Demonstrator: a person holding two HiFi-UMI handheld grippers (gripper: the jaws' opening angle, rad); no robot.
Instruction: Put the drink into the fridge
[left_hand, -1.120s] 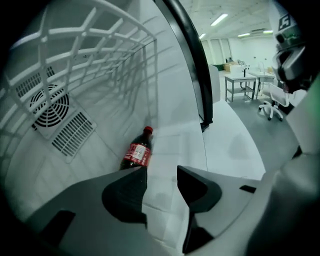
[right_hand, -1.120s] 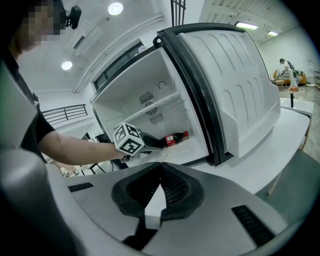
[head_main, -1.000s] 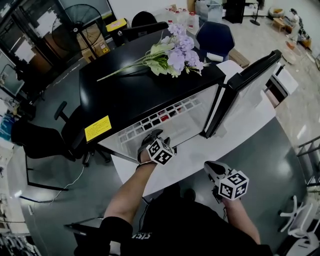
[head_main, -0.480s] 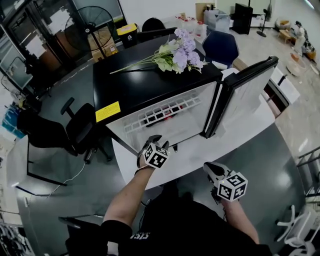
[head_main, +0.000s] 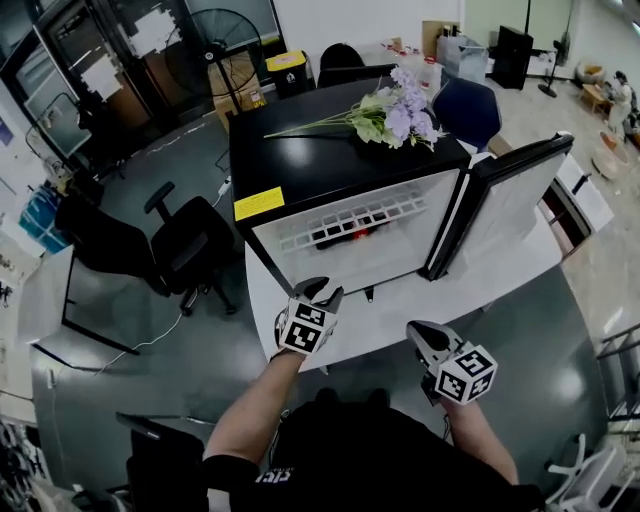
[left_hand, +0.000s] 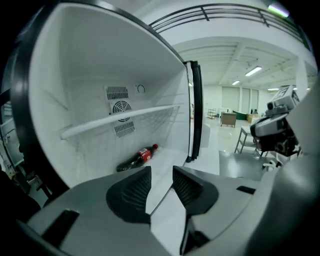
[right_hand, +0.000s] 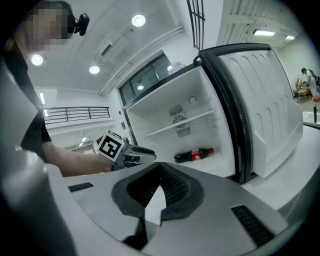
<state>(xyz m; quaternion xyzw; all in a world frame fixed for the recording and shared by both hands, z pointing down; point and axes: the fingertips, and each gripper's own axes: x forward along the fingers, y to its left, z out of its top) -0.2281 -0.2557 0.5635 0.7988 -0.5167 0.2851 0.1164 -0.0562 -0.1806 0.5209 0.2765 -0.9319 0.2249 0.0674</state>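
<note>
Drink (left_hand: 136, 158) lies on its side in the fridge (left_hand: 90, 60), cap toward the door (right_hand: 260, 100), straight ahead of the left gripper (left_hand: 161, 176) (fingers (left_hand: 134, 192) just narrowing, nothing between them), right gripper (right_hand: 160, 176) fingers pressed together

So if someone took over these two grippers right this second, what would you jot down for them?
Left gripper: empty, outside the fridge. Its jaws have just been closing, but a gap shows and nothing is between them.
Right gripper: shut, empty, held off to the side.
Drink: the cola bottle lies on its side on the fridge floor, under the wire shelf.
Done: the drink is in the fridge.
Left: the door stands open; closing it is probably next.
</note>
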